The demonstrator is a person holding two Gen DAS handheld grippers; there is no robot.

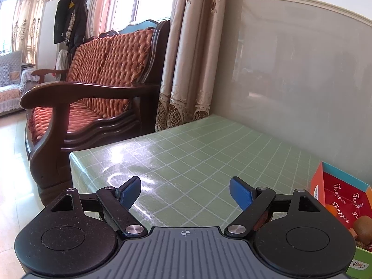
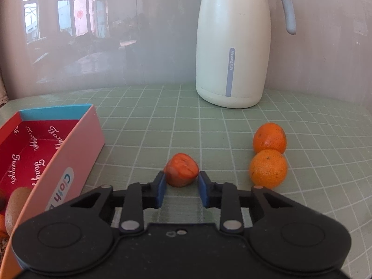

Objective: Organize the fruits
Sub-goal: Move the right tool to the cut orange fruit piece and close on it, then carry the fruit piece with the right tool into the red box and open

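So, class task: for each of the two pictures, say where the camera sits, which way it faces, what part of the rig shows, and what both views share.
Left wrist view: sits on the left gripper, facing along its open fingers across the bare green table towards a sofa and curtains.
Right wrist view: sits on the right gripper, facing the wall and a white jug; its pads press a reddish fruit, beside two oranges.
Shared: the green table and the red box holding a kiwi.
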